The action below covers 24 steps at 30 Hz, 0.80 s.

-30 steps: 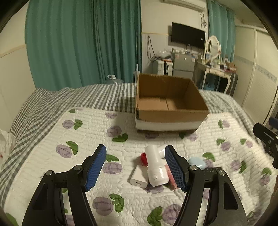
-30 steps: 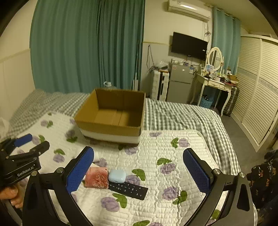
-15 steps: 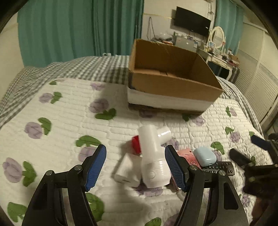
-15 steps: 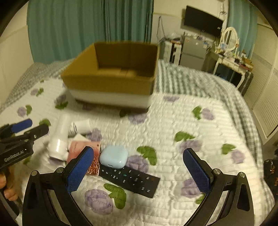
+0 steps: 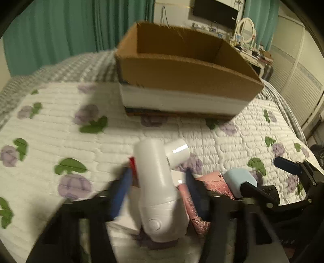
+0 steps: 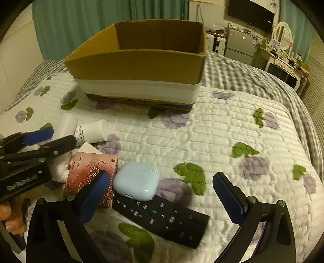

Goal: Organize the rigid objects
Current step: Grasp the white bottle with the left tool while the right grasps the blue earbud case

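Left tool (image 5: 158, 188) is closing in around the white hair dryer (image 5: 160, 194), blurry blue pads either side of its barrel, can't tell if they're pressing yet. Right tool (image 6: 162, 194) is wide open over the pale blue earbud case (image 6: 136, 180) and black remote (image 6: 162, 216). Pink box (image 6: 89, 168) sits between dryer and case. Everything's bunched on the quilted bed (image 6: 222, 141) near its front edge; cardboard box (image 6: 141, 62) further back toward the middle.

Ahead hang long teal fabric curtains (image 6: 85, 24); farther right, a black wall television (image 6: 251, 15), white dressing table (image 6: 283, 60), louvred white wardrobe doors (image 5: 299, 89).
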### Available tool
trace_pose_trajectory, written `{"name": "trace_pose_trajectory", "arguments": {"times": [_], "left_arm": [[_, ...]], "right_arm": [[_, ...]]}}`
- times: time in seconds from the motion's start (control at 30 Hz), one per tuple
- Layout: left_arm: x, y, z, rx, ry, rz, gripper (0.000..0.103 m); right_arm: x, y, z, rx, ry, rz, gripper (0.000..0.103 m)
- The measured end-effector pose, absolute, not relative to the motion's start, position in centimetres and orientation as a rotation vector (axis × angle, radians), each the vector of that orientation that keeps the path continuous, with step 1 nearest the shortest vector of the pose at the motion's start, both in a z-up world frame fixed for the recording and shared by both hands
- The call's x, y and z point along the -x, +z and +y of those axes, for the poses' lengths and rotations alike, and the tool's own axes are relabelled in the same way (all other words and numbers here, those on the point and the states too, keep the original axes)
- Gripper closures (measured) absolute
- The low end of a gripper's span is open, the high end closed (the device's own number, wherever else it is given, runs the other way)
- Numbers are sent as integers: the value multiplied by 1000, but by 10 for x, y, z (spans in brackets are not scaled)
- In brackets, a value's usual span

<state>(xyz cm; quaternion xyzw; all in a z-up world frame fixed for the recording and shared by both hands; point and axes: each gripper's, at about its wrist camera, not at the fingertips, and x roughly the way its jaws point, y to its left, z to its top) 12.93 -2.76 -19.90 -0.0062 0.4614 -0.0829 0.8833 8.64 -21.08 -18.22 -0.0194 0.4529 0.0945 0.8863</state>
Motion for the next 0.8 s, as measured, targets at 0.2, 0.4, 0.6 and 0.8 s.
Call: {"name": "trace_pose_trajectory", "arguments": {"times": [0.2,0.4,0.6,0.8], "left_arm": [[-127,-202,-24,40,-205,956,63],[-126,-202,-25,33,-212,960,64],[-121,-200,-21,42,-218,964,65],[-112,-192,-22,14,-213,944,67]], "right_arm": [[-96,-195,-201,60,213,977,11],[-101,-200,-202,4,211,999,15],[-96,-196,-197,5,218,997,49],[-96,-198,-201,13,199,1013,48]]}}
